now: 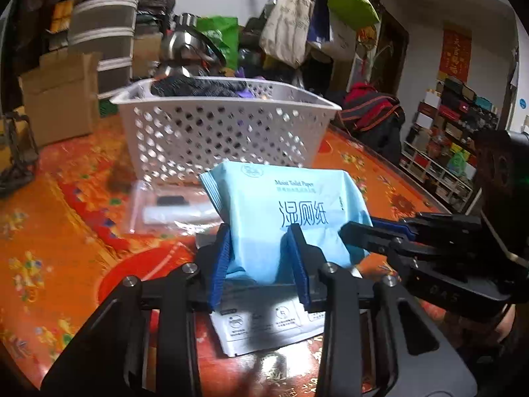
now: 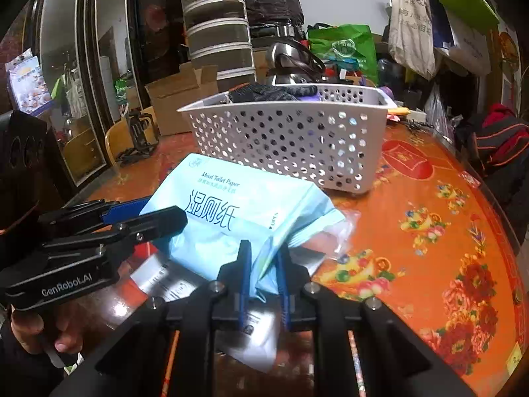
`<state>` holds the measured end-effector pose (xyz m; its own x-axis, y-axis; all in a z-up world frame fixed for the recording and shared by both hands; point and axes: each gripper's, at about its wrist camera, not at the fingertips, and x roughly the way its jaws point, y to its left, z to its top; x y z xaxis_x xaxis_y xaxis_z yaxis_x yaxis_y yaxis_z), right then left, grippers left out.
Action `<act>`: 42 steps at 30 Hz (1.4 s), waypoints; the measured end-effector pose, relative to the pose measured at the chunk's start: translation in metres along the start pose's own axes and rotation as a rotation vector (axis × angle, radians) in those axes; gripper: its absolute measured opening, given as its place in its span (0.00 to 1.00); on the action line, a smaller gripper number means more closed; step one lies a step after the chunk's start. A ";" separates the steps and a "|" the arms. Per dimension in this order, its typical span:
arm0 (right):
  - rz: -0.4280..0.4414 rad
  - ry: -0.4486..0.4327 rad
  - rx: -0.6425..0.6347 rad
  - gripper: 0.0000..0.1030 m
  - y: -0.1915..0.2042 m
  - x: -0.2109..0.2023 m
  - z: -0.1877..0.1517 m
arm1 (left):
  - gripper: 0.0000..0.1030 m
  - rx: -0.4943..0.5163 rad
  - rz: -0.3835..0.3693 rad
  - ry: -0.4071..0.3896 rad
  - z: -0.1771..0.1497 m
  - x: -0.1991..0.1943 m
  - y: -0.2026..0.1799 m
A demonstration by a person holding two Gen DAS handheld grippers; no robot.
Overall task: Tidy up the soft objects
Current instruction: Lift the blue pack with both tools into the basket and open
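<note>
A light blue pack of moist toilet paper (image 1: 281, 211) is held above the table by both grippers. My left gripper (image 1: 261, 244) is shut on its near edge. My right gripper (image 2: 263, 264) is shut on its right corner and also shows in the left wrist view (image 1: 370, 235); the left gripper also shows in the right wrist view (image 2: 145, 215). The pack also shows in the right wrist view (image 2: 238, 218). A white perforated basket (image 1: 224, 132) stands just behind the pack, with dark cloth (image 1: 198, 87) inside.
A white flat packet (image 1: 264, 327) lies on the orange flowered tablecloth (image 2: 429, 231) under the pack. A clear plastic bag (image 1: 168, 208) lies left of it. A steel kettle (image 1: 185, 49), cardboard box (image 1: 59, 99) and hanging bags stand behind the basket.
</note>
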<state>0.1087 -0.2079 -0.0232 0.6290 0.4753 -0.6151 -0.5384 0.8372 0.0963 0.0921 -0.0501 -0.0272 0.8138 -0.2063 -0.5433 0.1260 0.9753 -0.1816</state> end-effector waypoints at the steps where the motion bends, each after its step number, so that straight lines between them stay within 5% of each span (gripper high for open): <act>1: 0.003 -0.005 -0.002 0.12 0.001 -0.002 0.002 | 0.29 0.003 0.007 -0.006 0.001 -0.003 0.000; 15: -0.015 -0.074 -0.040 0.12 0.009 -0.029 0.037 | 0.29 0.027 0.042 -0.076 0.033 -0.027 -0.012; 27: -0.011 -0.176 -0.083 0.12 -0.003 -0.043 0.148 | 0.29 0.077 0.070 -0.167 0.149 -0.042 -0.011; 34: -0.034 -0.143 -0.080 0.12 -0.027 -0.003 0.205 | 0.29 0.077 0.081 -0.133 0.220 0.003 0.007; 42: -0.022 -0.072 -0.074 0.12 -0.050 0.063 0.226 | 0.29 0.010 0.082 -0.045 0.249 0.080 0.044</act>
<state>0.3024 -0.1589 0.1095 0.6783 0.4774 -0.5586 -0.5625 0.8265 0.0234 0.3036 -0.0037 0.1255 0.8464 -0.1221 -0.5184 0.0636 0.9896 -0.1293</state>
